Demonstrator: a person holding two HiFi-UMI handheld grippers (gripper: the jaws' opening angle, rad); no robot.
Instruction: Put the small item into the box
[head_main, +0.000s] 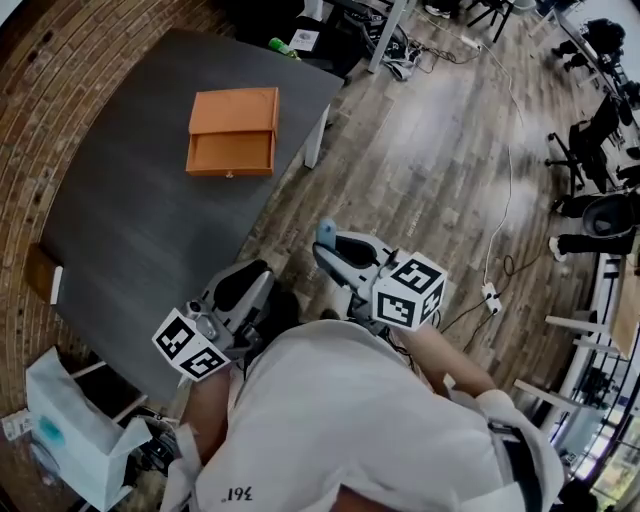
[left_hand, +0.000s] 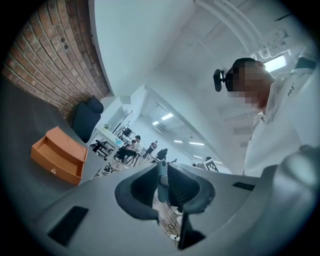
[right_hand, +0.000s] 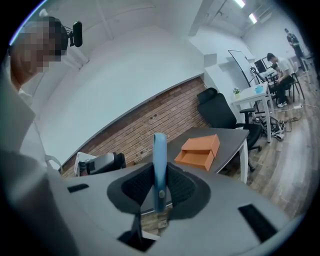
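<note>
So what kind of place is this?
Probably a shared office or lab workspace. There's a brick wall, a black office chair, and people sitting at desks farther back.

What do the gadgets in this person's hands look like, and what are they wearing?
Both the left gripper and right gripper are grey with two dark-padded jaws. Each bears a white cube of black square markers: left cube, right cube. The person wears a white top.
</note>
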